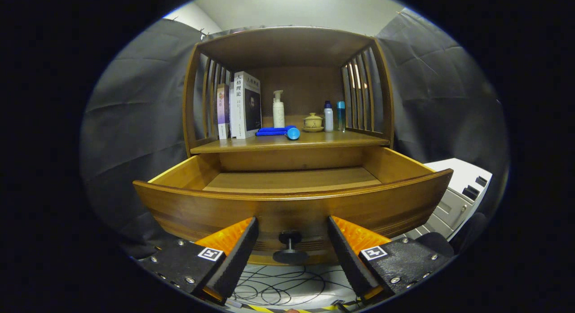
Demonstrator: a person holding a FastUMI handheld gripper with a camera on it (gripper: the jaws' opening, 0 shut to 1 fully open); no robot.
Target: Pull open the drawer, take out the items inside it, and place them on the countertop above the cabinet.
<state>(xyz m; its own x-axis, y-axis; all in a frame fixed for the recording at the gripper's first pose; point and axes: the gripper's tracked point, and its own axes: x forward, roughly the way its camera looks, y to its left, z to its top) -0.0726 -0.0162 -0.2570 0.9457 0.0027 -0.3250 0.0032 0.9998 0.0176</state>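
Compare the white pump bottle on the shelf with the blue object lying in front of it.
The gripper is open, its fingers either side of the drawer knob.
1. The white pump bottle stands upright; the blue object lies flat on its side.
2. The pump bottle is white with a nozzle on top; the blue object is blue with a rounded end.
Both rest on the countertop above the open drawer.

The drawer (292, 205) and cabinet (287, 48) were smooth, glossy varnished wood; the knob (290, 246) looked matt dark plastic.
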